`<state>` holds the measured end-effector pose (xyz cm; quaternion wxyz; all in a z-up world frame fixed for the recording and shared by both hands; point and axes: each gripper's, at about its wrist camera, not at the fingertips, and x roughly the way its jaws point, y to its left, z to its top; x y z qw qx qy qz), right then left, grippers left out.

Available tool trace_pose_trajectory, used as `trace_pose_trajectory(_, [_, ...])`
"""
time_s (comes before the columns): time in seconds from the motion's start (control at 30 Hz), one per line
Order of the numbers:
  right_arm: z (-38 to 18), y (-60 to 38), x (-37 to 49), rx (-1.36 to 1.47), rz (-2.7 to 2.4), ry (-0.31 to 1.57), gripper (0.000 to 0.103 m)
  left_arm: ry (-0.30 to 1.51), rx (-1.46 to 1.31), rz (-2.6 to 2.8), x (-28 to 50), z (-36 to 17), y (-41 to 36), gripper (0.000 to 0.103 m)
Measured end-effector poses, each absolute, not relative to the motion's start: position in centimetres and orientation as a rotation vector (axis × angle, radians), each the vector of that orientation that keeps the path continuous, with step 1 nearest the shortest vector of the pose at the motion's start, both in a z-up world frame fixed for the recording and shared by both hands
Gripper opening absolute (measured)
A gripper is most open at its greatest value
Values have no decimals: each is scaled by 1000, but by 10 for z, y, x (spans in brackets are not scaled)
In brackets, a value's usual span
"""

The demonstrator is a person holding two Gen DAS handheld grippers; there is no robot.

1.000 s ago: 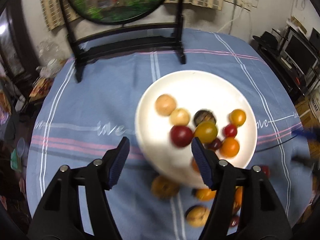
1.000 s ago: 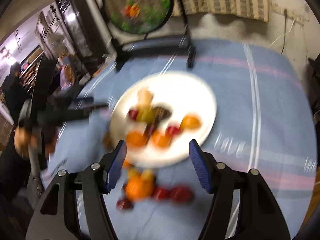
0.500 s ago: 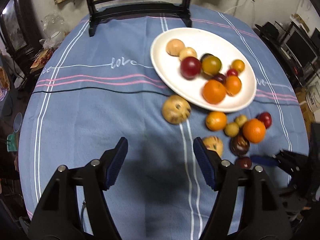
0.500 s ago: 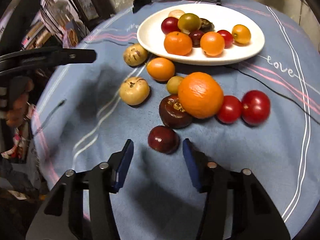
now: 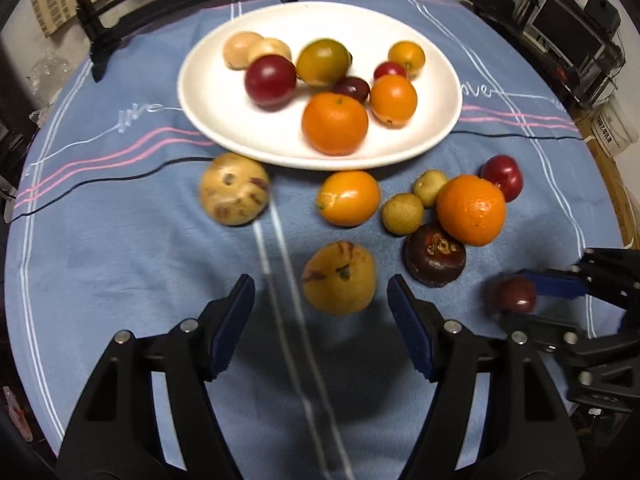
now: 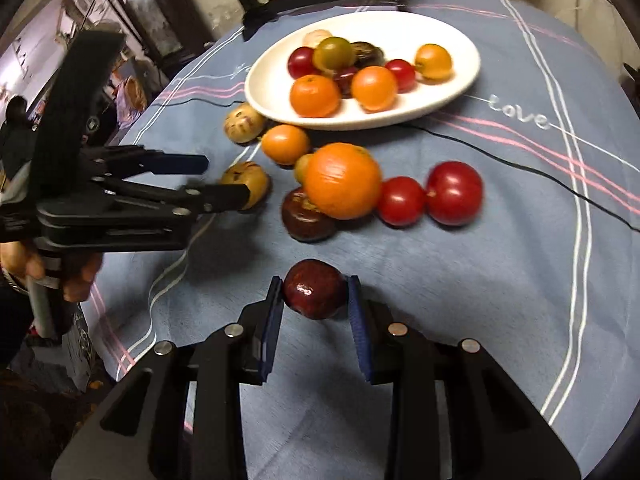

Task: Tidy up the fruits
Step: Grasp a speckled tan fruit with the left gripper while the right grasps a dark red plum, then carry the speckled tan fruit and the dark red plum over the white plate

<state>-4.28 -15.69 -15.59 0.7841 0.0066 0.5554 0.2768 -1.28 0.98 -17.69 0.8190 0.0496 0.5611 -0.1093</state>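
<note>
Blue cloth with white and pink stripes [image 5: 120,248] covers the round table, and a dim cluttered room of dark shelving lies beyond its edge. As landmark I take the white oval ceramic plate [image 5: 208,120], which sits toward the far side of the cloth just in front of a black wooden stand [image 5: 120,12].

My right gripper [image 6: 314,300] is closing on a small dark red plum [image 6: 314,294] that lies on the cloth well on the near side of the plate; its blue pads sit against both flanks of the fruit. My left gripper [image 5: 320,320] hangs about half open with nothing in it, and a yellow speckled round fruit [image 5: 339,278] lies just ahead of the gap between its fingers, also on the plate's near side.

On the plate I count nine fruits in the right wrist view. Off the plate, between it and my grippers, I count ten: two yellow speckled ones, two orange ones, two small yellow-green ones, a dark brown one, two bright red ones and the plum.
</note>
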Motion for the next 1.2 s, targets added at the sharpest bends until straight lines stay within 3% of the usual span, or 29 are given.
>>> trace_pose_trajectory(0.13, [-156,-163,-47,30,579,1203,32,1211,120,-238,-7,-187,4,67])
trace_pose_trajectory(0.2, [-156,-165,-48,33,575,1204,32,1234,112,-253,-4,-193,4,42])
trace_pose_trajectory(0.23, [-156,-166,-48,34,573,1203,32,1230,97,-260,-5,-192,5,41])
trace_pose_trajectory(0.7, [-137,-180,-50,54,573,1175,32,1113,18,-245,-24,-141,30,40])
trace_pose_trajectory(1.2, [-26,-185,5,67,603,895,33,932,52,-218,15,-50,21,40])
